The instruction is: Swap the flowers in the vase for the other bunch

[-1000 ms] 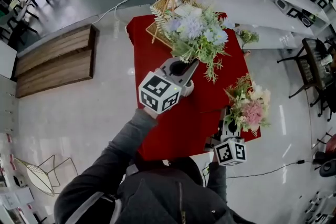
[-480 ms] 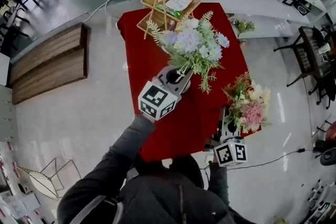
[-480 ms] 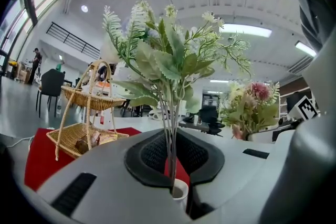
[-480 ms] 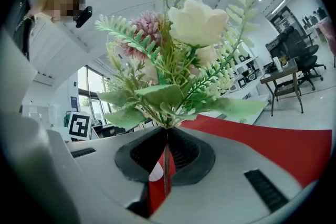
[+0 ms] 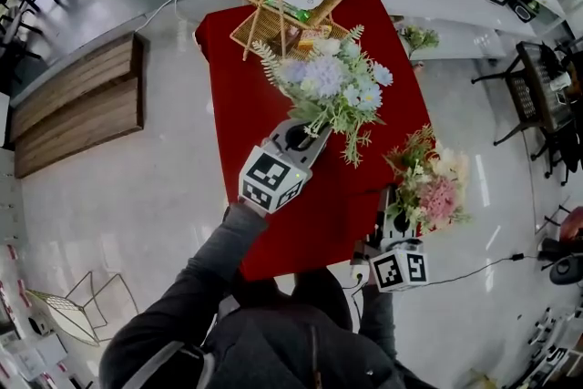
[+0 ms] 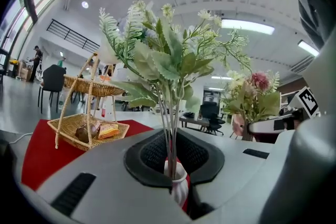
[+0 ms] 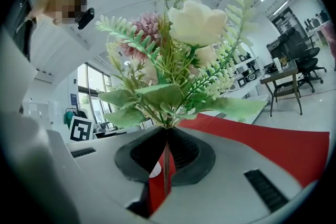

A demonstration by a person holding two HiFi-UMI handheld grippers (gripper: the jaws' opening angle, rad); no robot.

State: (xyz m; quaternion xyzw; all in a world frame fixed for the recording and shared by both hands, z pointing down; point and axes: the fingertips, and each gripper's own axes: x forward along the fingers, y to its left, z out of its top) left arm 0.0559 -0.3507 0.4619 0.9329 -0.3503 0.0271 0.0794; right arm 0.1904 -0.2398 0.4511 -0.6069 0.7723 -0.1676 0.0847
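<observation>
Left gripper (image 5: 314, 130) lower now, clamping lavender-blue bunch (image 5: 332, 85); stems upright, foliage green

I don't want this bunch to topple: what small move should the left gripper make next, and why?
Probably ease the left gripper straight down a touch. Its jaws are shut on the blue bunch, whose stems appear to be just entering the white vase. Seating them deeper first should keep it from tipping on release.
</observation>
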